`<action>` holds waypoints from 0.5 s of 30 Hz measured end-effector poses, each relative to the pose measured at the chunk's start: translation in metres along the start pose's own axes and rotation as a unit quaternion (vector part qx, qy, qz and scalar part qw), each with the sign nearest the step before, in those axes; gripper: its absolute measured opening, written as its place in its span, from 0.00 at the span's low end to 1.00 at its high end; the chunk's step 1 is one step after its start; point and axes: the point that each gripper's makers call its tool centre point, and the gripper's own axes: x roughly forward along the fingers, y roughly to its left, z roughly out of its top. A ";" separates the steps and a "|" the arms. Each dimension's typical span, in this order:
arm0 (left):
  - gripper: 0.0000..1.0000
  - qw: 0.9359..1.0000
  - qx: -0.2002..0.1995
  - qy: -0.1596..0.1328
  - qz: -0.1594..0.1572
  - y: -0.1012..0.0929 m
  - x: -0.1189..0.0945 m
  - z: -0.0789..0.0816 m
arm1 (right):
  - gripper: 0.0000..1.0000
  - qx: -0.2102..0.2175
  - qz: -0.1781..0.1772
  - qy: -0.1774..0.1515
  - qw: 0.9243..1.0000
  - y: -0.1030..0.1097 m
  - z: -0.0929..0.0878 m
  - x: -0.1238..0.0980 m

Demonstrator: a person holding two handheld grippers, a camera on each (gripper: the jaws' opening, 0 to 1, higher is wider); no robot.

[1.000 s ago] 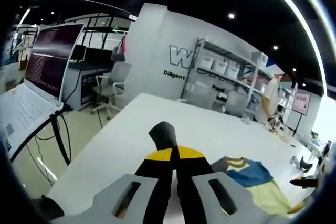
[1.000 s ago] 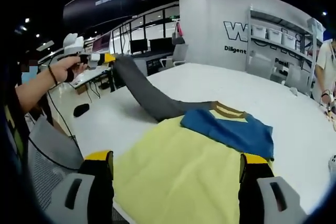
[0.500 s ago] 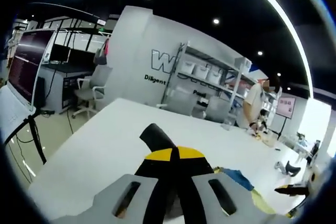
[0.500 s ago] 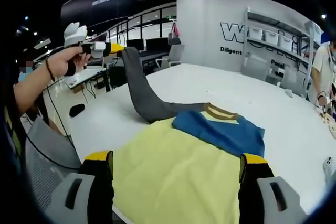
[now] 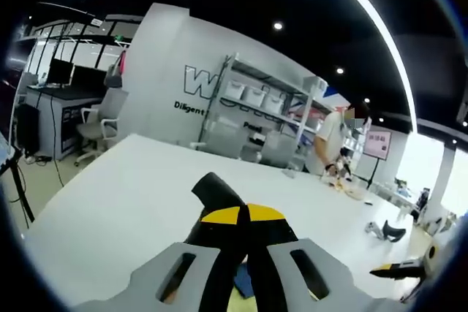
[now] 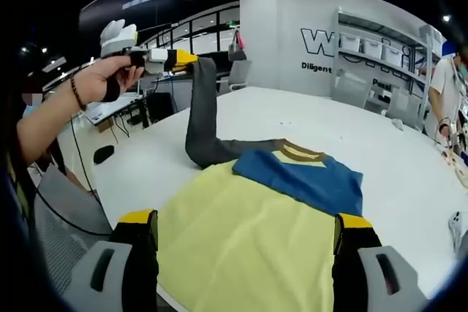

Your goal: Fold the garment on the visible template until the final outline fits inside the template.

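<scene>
Higher now, left gripper (image 6: 183,59) pinches grey sleeve (image 6: 199,118); cuff hidden.

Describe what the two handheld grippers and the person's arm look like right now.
The left gripper has a pale grey-white body and black jaws capped in yellow; up close its grey frame shows two slotted cut-outs. The right gripper matches: grey slotted bases, black fingers with yellow tips. The person's left hand has a dark beaded bracelet at the wrist; no sleeve covers the forearm.
</scene>
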 end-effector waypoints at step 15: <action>0.00 0.998 0.021 0.047 -0.040 -0.041 0.036 -0.053 | 0.99 0.008 -0.006 -0.001 1.000 -0.008 -0.002 -0.003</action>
